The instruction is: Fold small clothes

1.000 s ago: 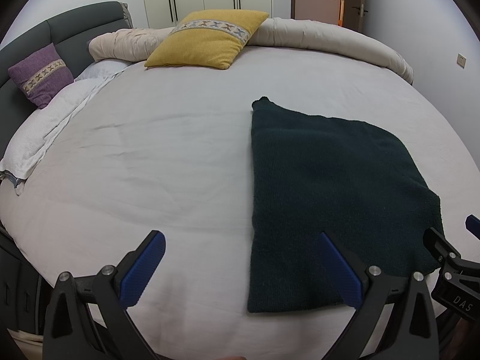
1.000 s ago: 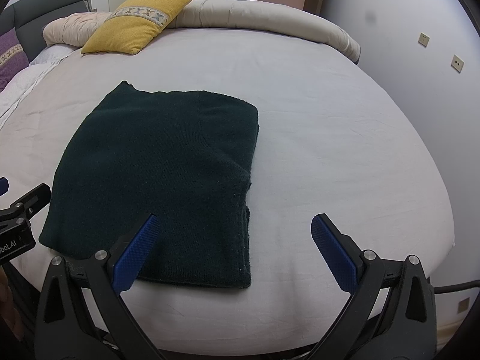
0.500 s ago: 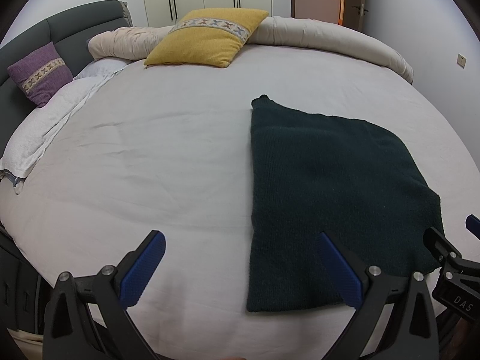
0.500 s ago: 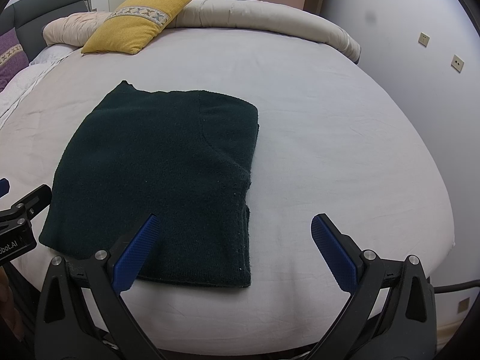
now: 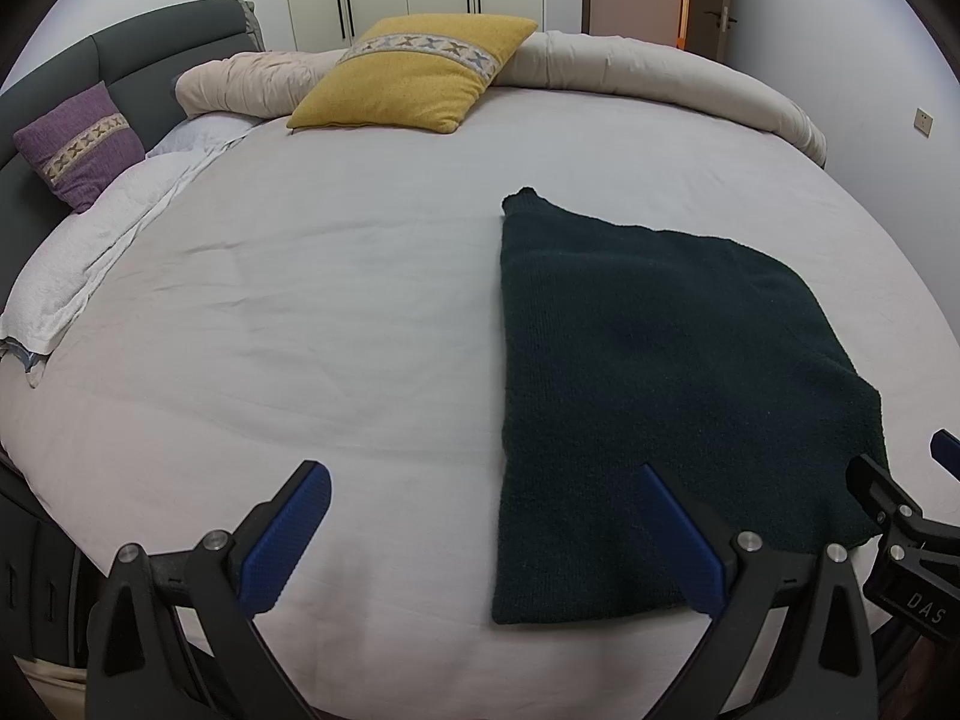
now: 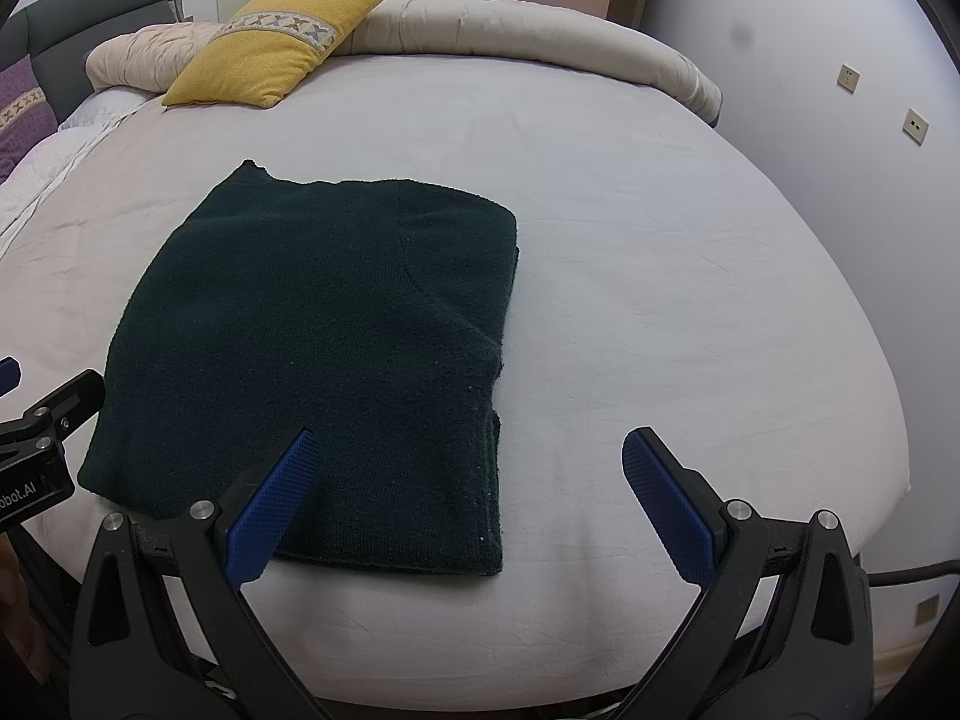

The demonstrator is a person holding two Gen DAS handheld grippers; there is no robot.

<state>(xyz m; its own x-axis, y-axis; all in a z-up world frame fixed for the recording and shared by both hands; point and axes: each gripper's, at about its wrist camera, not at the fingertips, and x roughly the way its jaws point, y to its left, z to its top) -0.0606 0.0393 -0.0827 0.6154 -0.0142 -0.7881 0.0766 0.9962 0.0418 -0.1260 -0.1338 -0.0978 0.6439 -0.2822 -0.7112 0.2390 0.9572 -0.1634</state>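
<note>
Nothing shifts over last second: both views match earlier ones. Dark green knitted garment [image 6: 324, 354] lies folded in flat rectangle on white bed sheet [image 5: 300, 300], near front edge. Left gripper [image 5: 480, 540] and right gripper [image 6: 468, 498] hover above, fingers spread, holding nothing. Fold likely finished, or pause before another.

Bare sheet [image 5: 312, 312] left of sweater [image 5: 648, 360]

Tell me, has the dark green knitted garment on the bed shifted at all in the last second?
No. The dark green knitted garment lies in the same spot in both views, its far corner keeping the same offset from the yellow cushion.
</note>
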